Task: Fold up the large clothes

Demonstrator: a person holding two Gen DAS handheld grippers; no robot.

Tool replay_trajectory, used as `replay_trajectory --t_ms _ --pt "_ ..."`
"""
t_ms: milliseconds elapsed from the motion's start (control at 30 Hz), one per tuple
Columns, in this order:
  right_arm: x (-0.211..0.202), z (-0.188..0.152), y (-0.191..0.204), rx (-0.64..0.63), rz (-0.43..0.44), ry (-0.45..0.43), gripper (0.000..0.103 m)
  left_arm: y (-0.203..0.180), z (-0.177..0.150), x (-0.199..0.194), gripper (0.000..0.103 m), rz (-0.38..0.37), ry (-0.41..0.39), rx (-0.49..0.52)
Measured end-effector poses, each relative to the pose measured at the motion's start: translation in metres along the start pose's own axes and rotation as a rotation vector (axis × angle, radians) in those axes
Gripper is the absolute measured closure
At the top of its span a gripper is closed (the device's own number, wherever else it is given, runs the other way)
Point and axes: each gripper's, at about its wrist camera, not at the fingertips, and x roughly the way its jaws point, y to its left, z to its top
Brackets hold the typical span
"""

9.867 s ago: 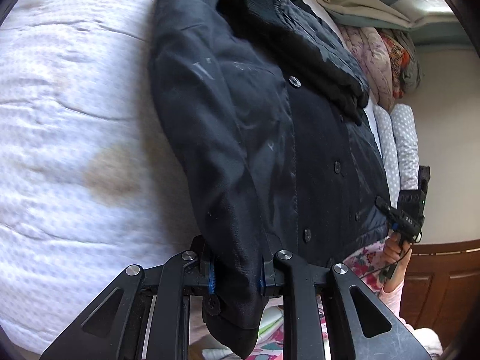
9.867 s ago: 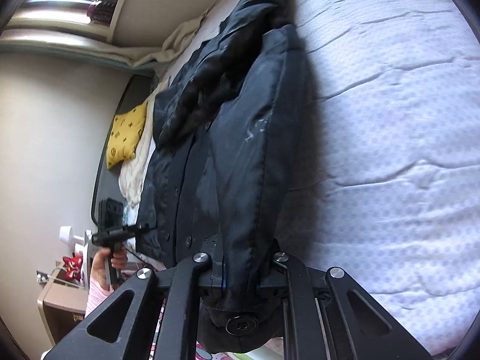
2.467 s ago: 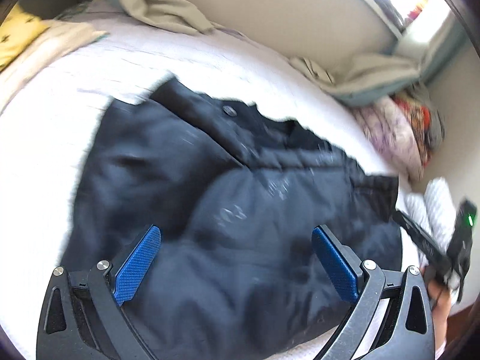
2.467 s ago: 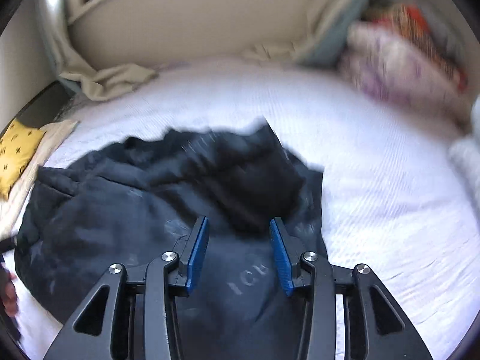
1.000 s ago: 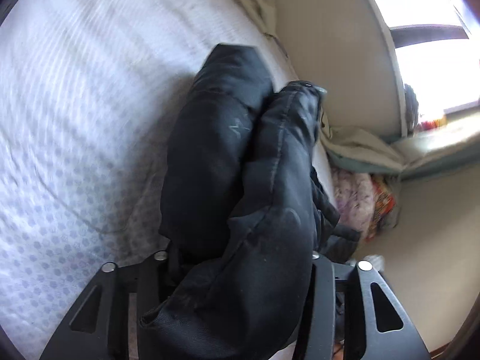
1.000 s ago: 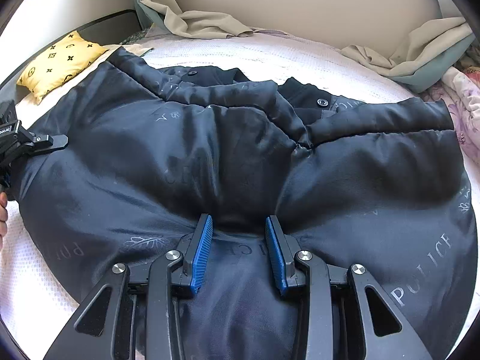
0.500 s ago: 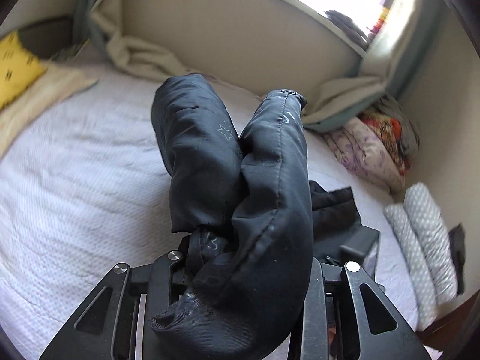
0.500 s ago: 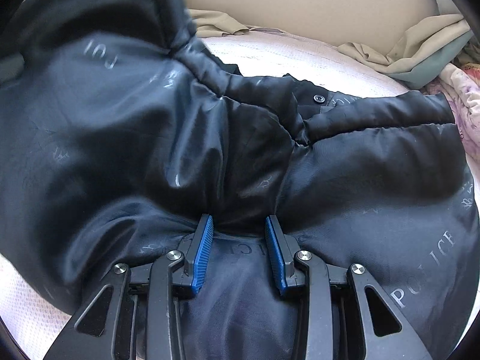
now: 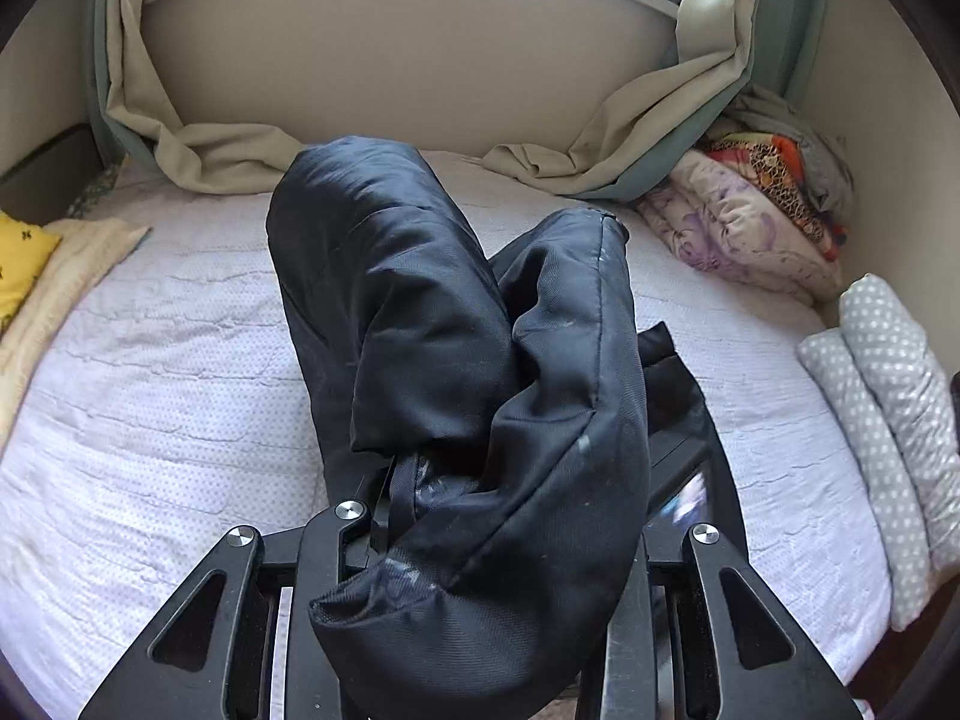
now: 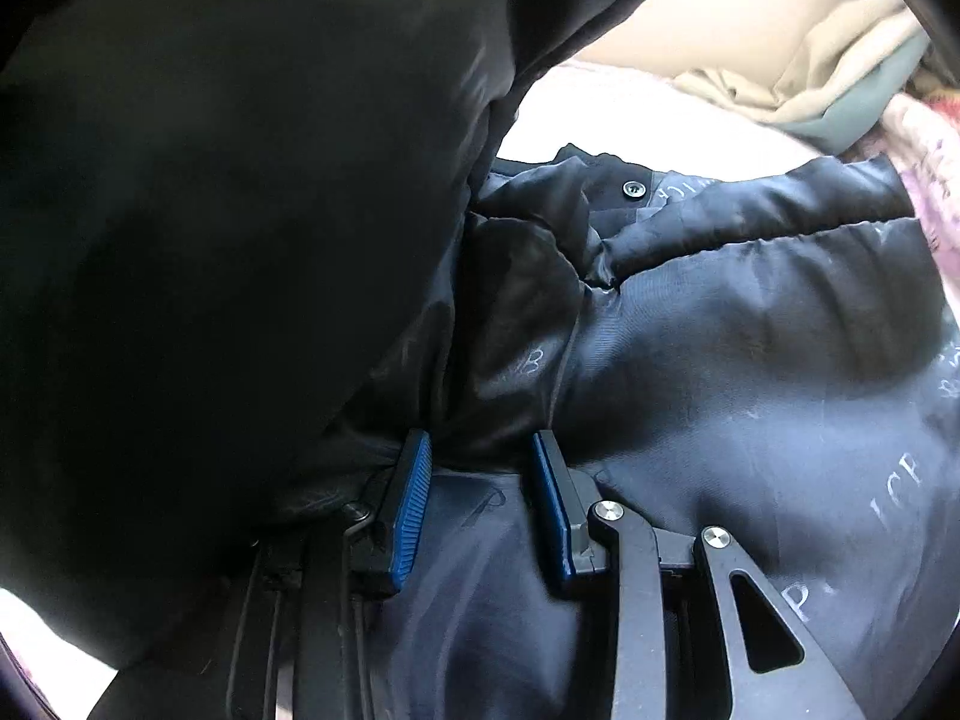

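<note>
Jacket (image 9: 480, 420), black and padded, lies on the bed (image 9: 150, 390); we lift one bunched side toward 12 o'clock to fold it over. Our left gripper (image 9: 492, 516) is clamped on this bundle. Our right gripper (image 10: 480, 480), jaws slightly apart, presses the lining (image 10: 750, 360) at the fold line, gripping nothing.
</note>
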Motion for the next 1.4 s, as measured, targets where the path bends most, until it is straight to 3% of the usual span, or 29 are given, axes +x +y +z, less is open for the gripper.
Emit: replay_trajectory --t_ms 100,167,233,267,333,400,433,467,500,533,600,733,867,967,1033,1133,1400 --pt "-0.012 0.010 -0.027 0.094 0.139 0.088 0.072 -0.009 -0.001 -0.002 0.065 0.019 0.005 0.023" --pt "-0.030 0.014 -0.064 0.253 0.262 0.152 0.071 -0.012 -0.005 -0.003 0.065 0.028 0.006 0.045" --pt "-0.047 0.010 -0.099 0.394 0.329 0.161 0.065 -0.026 -0.007 0.001 0.065 0.041 0.008 0.074" --pt "-0.060 0.005 -0.122 0.477 0.352 0.139 0.061 -0.035 -0.008 0.004 0.065 0.046 0.009 0.088" --pt "-0.083 -0.007 -0.167 0.652 0.424 0.058 0.044 -0.053 -0.011 0.009 0.064 0.058 0.008 0.123" --pt "-0.089 -0.016 -0.198 0.810 0.592 -0.007 0.032 -0.071 -0.018 0.012 0.064 0.087 0.001 0.188" --pt "-0.086 -0.021 -0.214 0.899 0.753 -0.042 0.029 -0.082 -0.022 0.014 0.063 0.107 -0.005 0.232" --pt "-0.084 -0.023 -0.220 0.936 0.846 -0.056 0.027 -0.091 -0.026 0.016 0.062 0.121 -0.010 0.266" --pt "-0.082 -0.022 -0.226 0.957 0.915 -0.061 0.022 -0.101 -0.032 0.018 0.062 0.135 -0.014 0.302" --pt "-0.081 -0.019 -0.229 0.952 0.929 -0.067 0.020 -0.106 -0.035 0.019 0.061 0.143 -0.018 0.323" --pt "-0.081 -0.009 -0.229 0.906 0.882 -0.068 0.019 -0.118 -0.044 0.023 0.060 0.165 -0.025 0.374" --pt "-0.073 0.014 -0.217 0.814 0.891 -0.047 0.019 -0.136 -0.064 0.029 0.058 0.207 -0.046 0.498" --pt "-0.066 0.034 -0.203 0.698 0.767 -0.016 0.021 -0.147 -0.078 0.034 0.057 0.228 -0.061 0.597" --pt "-0.055 0.037 -0.201 0.673 0.731 0.011 0.036 -0.149 -0.080 0.037 0.057 0.224 -0.062 0.615" --pt "-0.046 0.036 -0.199 0.664 0.730 0.023 0.057 -0.149 -0.081 0.039 0.057 0.216 -0.055 0.623" --pt "-0.045 0.033 -0.203 0.660 0.704 0.035 0.074 -0.154 -0.083 0.037 0.057 0.216 -0.059 0.654" --pt "-0.090 0.042 -0.221 0.592 0.551 -0.037 0.080 -0.185 -0.074 0.036 0.057 0.169 -0.096 0.695"
